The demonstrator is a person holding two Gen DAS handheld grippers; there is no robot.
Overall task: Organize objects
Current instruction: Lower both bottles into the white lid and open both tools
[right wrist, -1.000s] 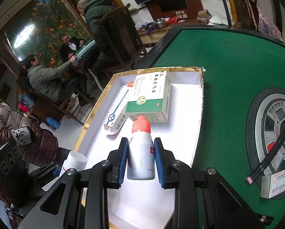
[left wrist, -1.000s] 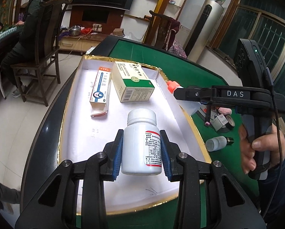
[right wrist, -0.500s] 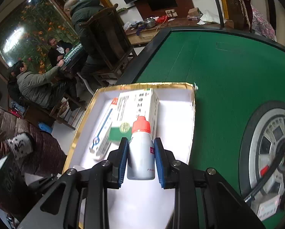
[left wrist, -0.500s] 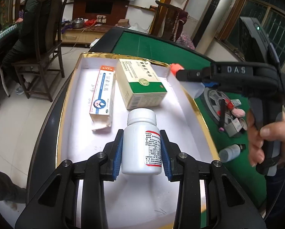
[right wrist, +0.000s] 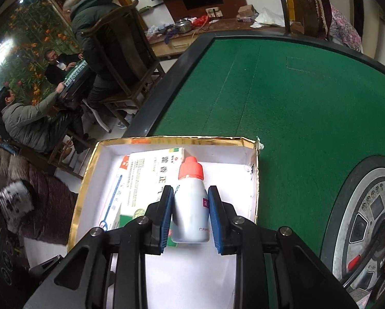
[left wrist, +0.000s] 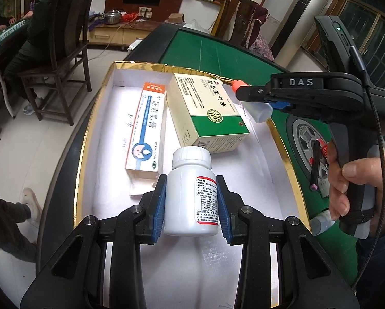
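My left gripper [left wrist: 191, 206] is shut on a white pill bottle [left wrist: 191, 193] with a white cap, held upright over the near half of a gold-rimmed white tray [left wrist: 94, 128]. My right gripper [right wrist: 191, 216] is shut on a small dropper bottle [right wrist: 191, 211] with an orange-red cap, held over the tray's far right part [right wrist: 255, 180]; it also shows in the left wrist view [left wrist: 259, 108]. In the tray lie a long orange-and-white box [left wrist: 147, 128] and a green-and-white box [left wrist: 207, 113] side by side.
The tray sits on a green felt table [right wrist: 295, 97] with a black rim. A round metal centre panel [right wrist: 367, 221] holds small items. A small white bottle [left wrist: 319, 224] lies right of the tray. People sit on chairs [left wrist: 61, 51] to the left.
Both grippers moved forward along the tray with their bottles. The right gripper now sits near the tray's far right corner; the boxes look closer to the left gripper.
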